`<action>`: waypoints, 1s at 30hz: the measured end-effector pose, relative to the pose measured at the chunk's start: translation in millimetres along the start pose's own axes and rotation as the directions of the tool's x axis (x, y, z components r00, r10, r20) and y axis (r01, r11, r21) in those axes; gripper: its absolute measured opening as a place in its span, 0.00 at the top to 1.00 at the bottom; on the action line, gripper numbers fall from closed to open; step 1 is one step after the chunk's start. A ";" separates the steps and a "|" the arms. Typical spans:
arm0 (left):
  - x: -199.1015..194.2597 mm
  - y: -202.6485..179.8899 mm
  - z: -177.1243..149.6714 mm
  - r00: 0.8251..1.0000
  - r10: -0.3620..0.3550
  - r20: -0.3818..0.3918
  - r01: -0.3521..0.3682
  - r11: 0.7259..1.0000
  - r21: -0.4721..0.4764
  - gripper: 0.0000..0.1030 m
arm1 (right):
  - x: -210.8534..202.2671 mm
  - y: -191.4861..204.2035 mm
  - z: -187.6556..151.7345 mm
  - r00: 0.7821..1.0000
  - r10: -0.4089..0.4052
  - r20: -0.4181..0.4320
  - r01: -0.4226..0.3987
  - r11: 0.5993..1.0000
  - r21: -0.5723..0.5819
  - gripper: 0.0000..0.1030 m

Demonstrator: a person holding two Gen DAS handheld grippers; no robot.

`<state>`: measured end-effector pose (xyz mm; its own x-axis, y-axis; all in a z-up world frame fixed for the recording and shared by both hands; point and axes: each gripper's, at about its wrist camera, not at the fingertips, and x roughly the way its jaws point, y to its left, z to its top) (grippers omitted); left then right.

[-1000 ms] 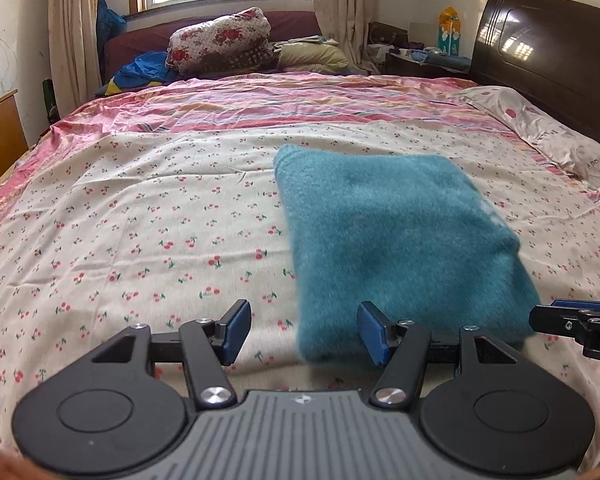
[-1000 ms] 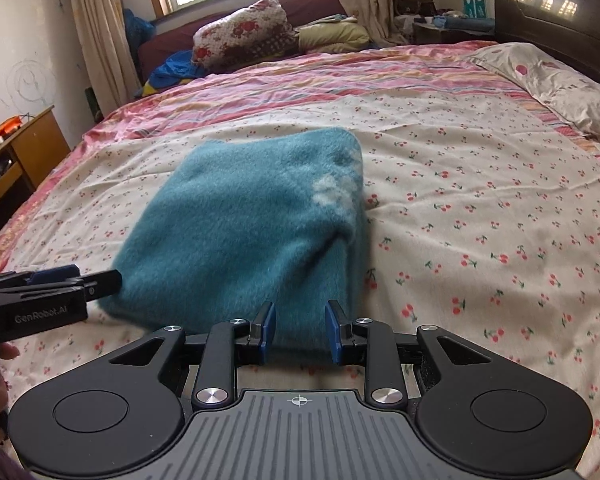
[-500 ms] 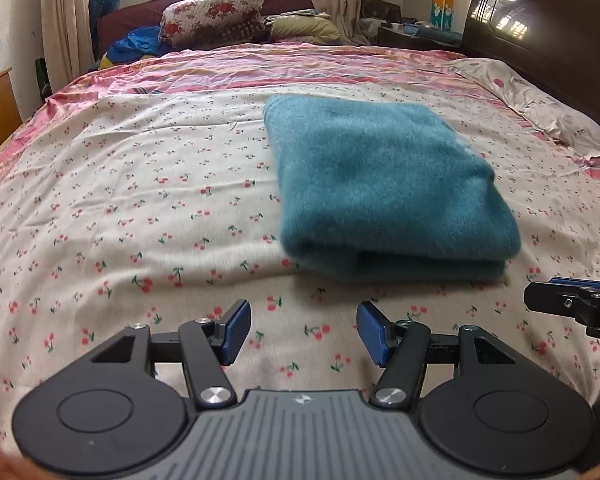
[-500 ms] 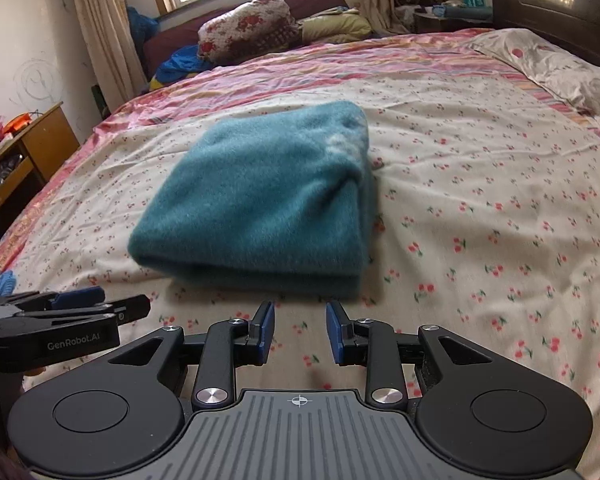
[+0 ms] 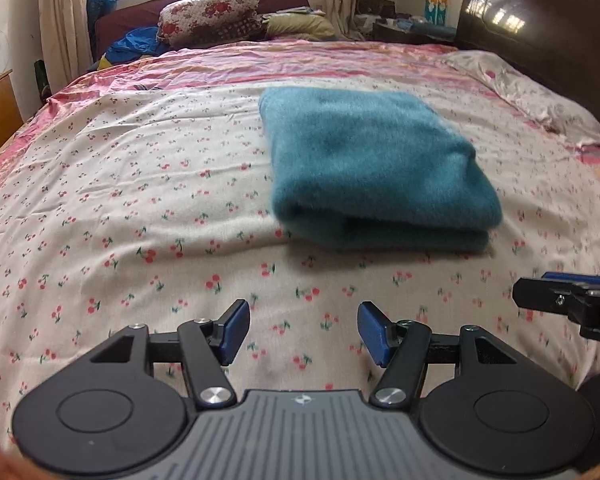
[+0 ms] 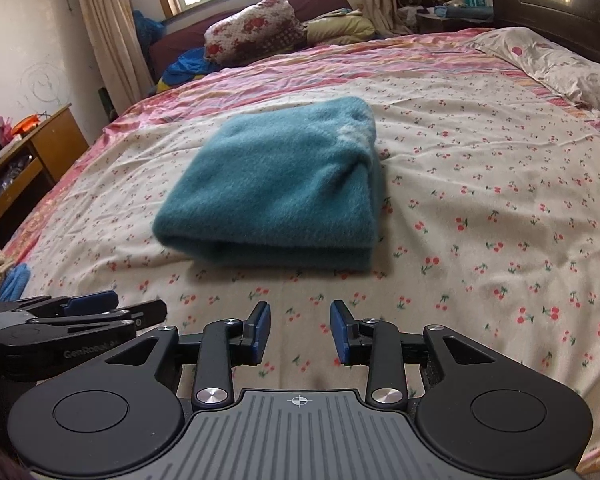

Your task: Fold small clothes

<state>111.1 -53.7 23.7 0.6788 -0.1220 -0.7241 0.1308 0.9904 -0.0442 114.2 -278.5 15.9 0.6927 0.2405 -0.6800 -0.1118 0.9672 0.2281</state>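
Note:
A teal fleece garment [image 5: 376, 168] [image 6: 280, 188] lies folded into a thick rectangle on the cherry-print bed sheet [image 5: 140, 216] [image 6: 480, 208]. My left gripper [image 5: 302, 330] stands open in front of the garment's near left corner, a short way back from it, with only sheet between its blue pads. My right gripper [image 6: 300, 332] is back from the garment's near edge too; its jaws are opening and nothing is between them. Each gripper shows at the edge of the other's view: the right gripper [image 5: 572, 300] and the left gripper [image 6: 84, 312].
A dark wooden headboard [image 5: 540, 32] and a pillow [image 6: 552, 64] line the right side. Floral bedding [image 5: 208, 12] and cushions are piled by the window at the far end. A wooden desk [image 6: 24, 148] stands left of the bed. Checked and blue cloth [image 6: 4, 280] lies at the bed's left edge.
Both grippers have drawn back from the garment, whose near edge lay between their jaws a second ago; it now rests alone on the sheet. The right jaws have spread wider.

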 end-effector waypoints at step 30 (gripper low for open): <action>-21.5 -8.8 -59.3 0.997 0.066 -0.046 -0.061 0.994 0.087 0.12 | -12.2 24.8 -73.7 0.999 -0.016 -0.030 0.015 0.999 -0.034 0.62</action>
<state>52.5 -55.9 -1.2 0.6517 -0.0535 -0.7566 0.1515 0.9866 0.0607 50.4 -251.4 -21.5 0.6730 0.2274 -0.7038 -0.1257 0.9729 0.1942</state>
